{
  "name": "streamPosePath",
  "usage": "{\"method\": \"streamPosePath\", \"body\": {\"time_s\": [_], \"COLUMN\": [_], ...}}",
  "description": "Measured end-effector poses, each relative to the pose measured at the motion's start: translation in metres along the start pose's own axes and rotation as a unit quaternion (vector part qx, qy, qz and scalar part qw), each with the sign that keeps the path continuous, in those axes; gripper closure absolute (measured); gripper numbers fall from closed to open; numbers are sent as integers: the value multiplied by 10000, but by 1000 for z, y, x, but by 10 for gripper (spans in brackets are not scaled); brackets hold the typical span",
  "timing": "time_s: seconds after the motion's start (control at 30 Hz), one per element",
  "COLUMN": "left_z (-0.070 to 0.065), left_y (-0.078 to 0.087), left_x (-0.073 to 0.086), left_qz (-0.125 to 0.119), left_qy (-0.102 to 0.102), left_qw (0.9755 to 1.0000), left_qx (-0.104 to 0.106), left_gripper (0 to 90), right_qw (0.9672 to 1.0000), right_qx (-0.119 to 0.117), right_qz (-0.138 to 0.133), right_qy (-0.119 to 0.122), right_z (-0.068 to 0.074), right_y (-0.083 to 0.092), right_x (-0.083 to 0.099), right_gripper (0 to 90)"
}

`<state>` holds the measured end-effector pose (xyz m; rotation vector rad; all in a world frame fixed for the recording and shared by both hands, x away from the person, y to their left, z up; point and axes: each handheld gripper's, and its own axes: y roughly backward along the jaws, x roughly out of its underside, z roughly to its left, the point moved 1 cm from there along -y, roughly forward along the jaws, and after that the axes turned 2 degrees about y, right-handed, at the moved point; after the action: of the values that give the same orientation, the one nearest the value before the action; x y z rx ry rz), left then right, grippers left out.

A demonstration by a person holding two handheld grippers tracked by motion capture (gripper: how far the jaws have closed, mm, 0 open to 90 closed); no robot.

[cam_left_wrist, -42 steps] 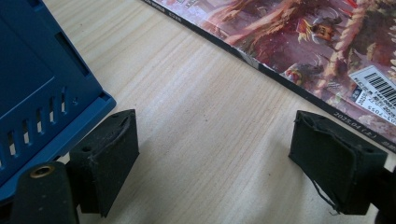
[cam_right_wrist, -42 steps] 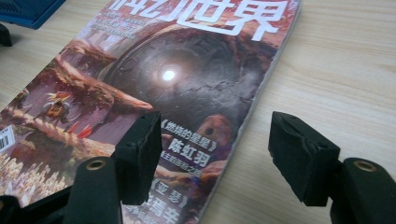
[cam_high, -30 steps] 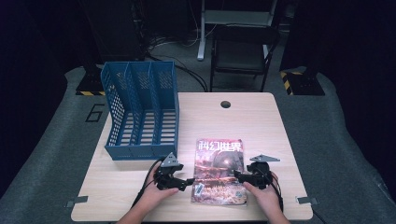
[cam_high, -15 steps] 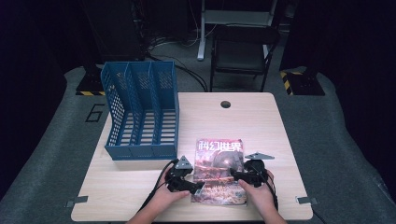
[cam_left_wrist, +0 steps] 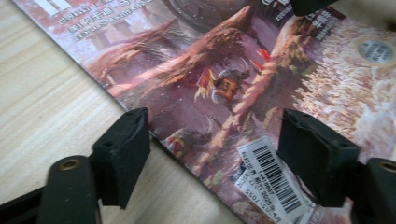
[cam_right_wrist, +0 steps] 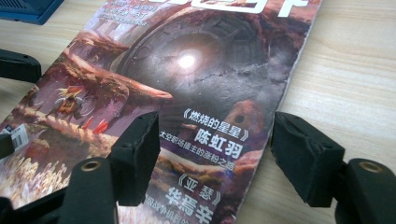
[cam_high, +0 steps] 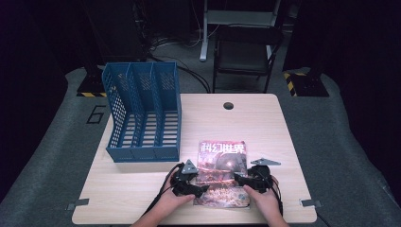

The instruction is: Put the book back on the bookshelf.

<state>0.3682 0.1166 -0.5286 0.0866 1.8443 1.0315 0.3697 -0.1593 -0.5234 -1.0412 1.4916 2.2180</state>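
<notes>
Both claws sit at the near edge of the counter (cam_high: 142,198), one on each side of the magazine (cam_high: 222,172), which lies flat there. The left claw (cam_left_wrist: 212,154) straddles the magazine's left edge; its jaws have just been closing a little but stand apart, not pinching. The right claw (cam_right_wrist: 215,154) also stands apart, over the right edge. I think this is the grabbing step. Next, each claw must slide one jaw under the thin edge and squeeze. Farther back, the blue file rack (cam_high: 144,111) stands on the left, with bare counter between.

One magazine (cam_high: 223,172), one blue file rack (cam_high: 142,113), two hand-held grippers, one chair (cam_high: 243,52).
</notes>
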Motion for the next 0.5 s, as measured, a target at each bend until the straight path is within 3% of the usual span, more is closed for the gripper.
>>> {"method": "streamPosePath", "body": {"time_s": [0.17,0.37,0.5], "left_z": [-5,-11,-21], "left_y": [-1,1,3], "left_x": [2,4,7], "left_qz": [-2,-9,58], "left_qy": [-53,-35,-75], "left_qw": [9999,9999,9999], "left_qx": [-110,-135,-94], "left_gripper": [266,266,269], "right_qw": [9998,9999,9997], "right_qx": [121,8,-34], "right_qz": [40,55,172], "right_qy": [162,-104,-144], "right_z": [4,1,-1], "right_y": [-2,1,7], "right_x": [-1,0,2], "right_gripper": [298,330,348]}}
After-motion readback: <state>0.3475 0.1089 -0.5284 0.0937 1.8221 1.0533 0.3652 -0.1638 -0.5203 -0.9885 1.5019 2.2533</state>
